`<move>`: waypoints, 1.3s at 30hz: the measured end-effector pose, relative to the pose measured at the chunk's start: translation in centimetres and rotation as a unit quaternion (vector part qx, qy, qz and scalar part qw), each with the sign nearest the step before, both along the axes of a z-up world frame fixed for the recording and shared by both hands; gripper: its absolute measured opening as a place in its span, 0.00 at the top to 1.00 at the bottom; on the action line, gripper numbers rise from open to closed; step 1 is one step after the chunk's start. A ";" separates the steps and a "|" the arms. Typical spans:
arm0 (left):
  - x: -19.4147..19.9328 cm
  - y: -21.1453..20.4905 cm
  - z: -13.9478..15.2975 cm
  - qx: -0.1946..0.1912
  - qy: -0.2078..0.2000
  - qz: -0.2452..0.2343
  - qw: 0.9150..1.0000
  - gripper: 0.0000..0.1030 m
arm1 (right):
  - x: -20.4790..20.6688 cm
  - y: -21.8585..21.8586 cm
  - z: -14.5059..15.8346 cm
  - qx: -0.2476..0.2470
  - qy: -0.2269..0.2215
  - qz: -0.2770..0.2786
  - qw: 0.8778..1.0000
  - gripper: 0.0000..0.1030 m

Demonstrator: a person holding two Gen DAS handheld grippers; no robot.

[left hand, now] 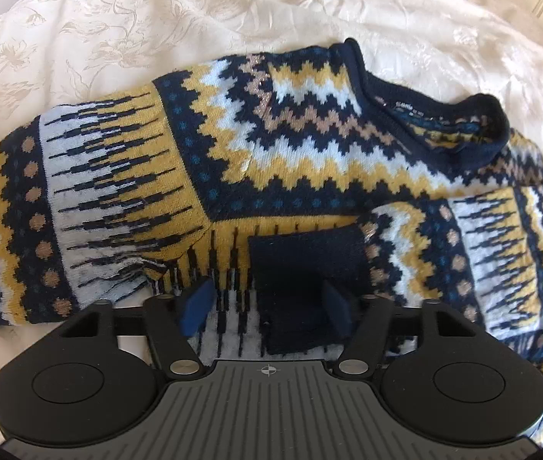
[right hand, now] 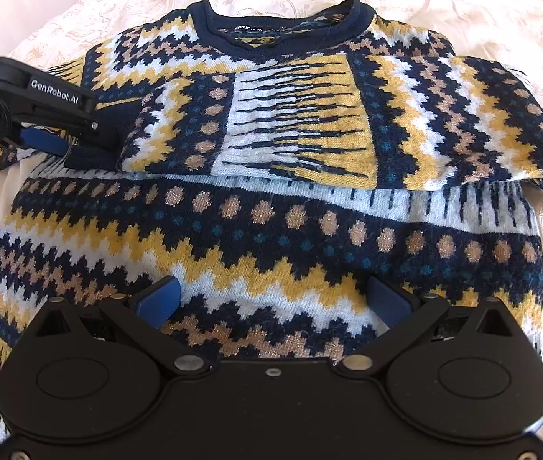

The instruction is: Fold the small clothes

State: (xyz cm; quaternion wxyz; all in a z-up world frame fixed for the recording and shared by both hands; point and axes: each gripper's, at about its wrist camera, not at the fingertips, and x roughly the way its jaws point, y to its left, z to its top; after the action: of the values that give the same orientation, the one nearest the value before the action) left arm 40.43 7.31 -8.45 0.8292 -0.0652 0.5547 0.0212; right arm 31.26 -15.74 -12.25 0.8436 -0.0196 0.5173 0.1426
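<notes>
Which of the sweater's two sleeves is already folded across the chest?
The sleeve whose navy cuff sits at the left claw; it lies across the sweater front. The other sleeve is still spread outward.

The sweater (right hand: 271,199) is knitted in bands: zigzags of navy, mustard yellow, white and tan, rows of tan dots on navy, smaller teal dots, and comb-like navy streaks running over white and yellow. Its collar (right hand: 283,27), at the top centre of the right wrist view, is plain navy, and so is the cuff (left hand: 306,276) at the lower centre of the left wrist view. The bedspread (left hand: 118,19) is cream with a faint tone-on-tone floral pattern. Both the left gripper (left hand: 267,306) and right gripper (right hand: 271,299) are black with blue pads (right hand: 156,299); the left one's base is ribbed grey.
</notes>
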 end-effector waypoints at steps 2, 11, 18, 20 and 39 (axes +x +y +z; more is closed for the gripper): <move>0.0 0.6 0.6 -0.036 -0.010 0.000 0.999 0.91 | 0.1 0.0 0.0 0.000 0.004 0.000 1.000 0.00; -1.5 2.7 5.2 -0.026 -0.076 0.039 0.996 1.00 | 0.9 -3.7 5.3 0.052 -0.025 -0.082 0.995 0.18; -0.9 4.1 5.0 -0.051 -0.059 0.031 0.996 0.98 | 4.2 -9.1 8.0 0.025 -0.082 -0.151 0.985 0.17; -0.7 4.1 4.3 -0.089 -0.053 0.024 0.994 0.95 | 5.3 -10.5 8.0 0.025 -0.080 -0.174 0.981 0.17; -1.1 2.8 -0.3 -0.140 -0.013 0.016 0.990 0.43 | 5.5 -11.1 8.0 0.049 -0.071 -0.169 0.982 0.17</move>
State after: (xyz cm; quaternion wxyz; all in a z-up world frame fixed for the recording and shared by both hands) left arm 39.30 10.12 -8.76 0.8183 -0.1899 0.5407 -0.0446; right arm 36.77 -26.88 -4.23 0.8902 0.0993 0.4442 0.0216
